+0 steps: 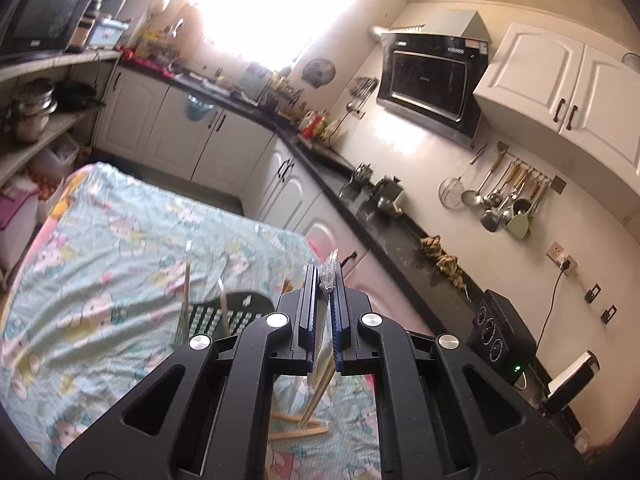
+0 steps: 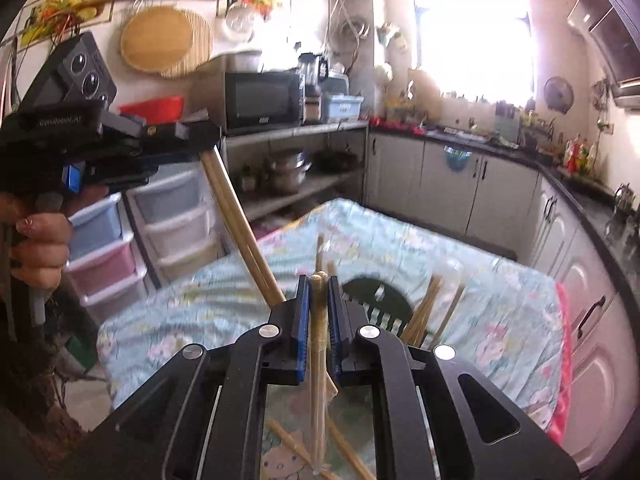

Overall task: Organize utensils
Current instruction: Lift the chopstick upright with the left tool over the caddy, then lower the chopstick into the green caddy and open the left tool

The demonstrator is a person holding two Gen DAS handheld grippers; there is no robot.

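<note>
Claw states: left claw (image 1: 328,280) pinches a clear wrapper sleeve, right claw (image 2: 319,284) clamps wrapped chopsticks (image 2: 319,320) above the table (image 2: 500,300); unwrapping step, next probably pulling apart, then dropping sticks into the green holder (image 2: 380,300).

pale green floral tablecloth (image 1: 120,240), tan wooden chopsticks (image 2: 320,344), dark green slotted holder (image 2: 380,300), blue gripper pads (image 2: 304,340)

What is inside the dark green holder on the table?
Several wooden chopsticks stand upright in the dark green holder. The right hand-held gripper hides its base and lower contents.
</note>
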